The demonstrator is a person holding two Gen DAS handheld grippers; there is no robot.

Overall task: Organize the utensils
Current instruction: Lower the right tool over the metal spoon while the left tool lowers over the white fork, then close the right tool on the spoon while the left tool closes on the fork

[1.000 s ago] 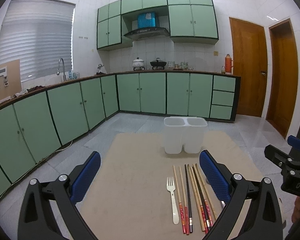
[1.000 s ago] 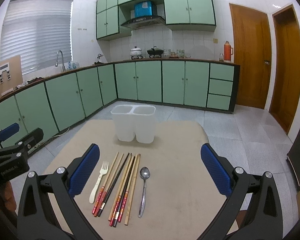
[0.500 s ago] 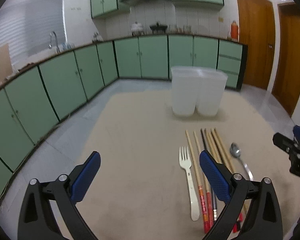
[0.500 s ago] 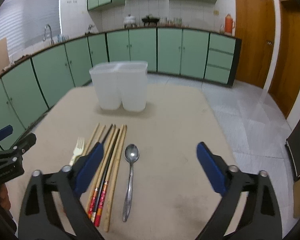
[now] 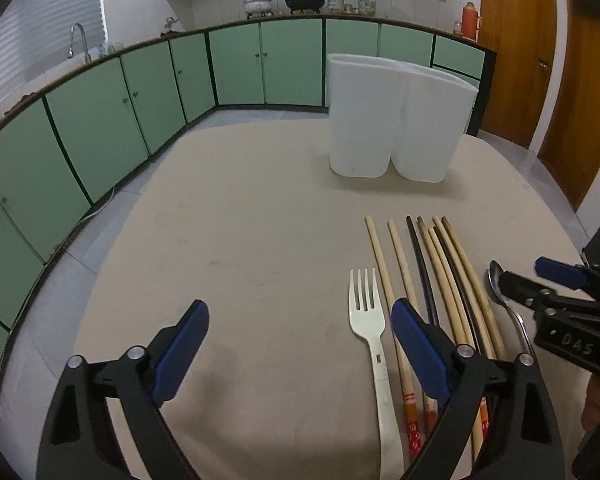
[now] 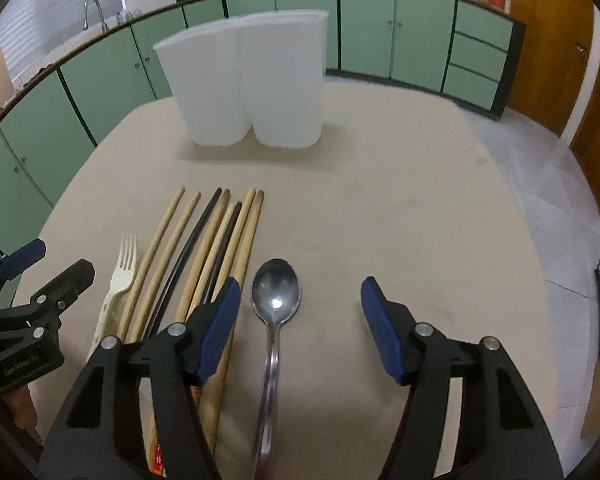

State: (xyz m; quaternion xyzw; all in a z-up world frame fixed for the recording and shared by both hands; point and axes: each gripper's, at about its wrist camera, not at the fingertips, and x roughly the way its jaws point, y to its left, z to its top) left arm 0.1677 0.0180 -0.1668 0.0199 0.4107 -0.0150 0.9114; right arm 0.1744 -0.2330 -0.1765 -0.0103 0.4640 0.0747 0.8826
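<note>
Spoon (image 6: 275, 296) between closing, untouching right gripper (image 6: 300, 328) jaws, left gripper (image 5: 298, 350) spread beside fork (image 5: 370, 340)

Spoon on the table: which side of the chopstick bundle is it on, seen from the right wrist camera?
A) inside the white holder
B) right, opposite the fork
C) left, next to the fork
B: the spoon lies right of the chopsticks, while the fork lies on their left.
</note>
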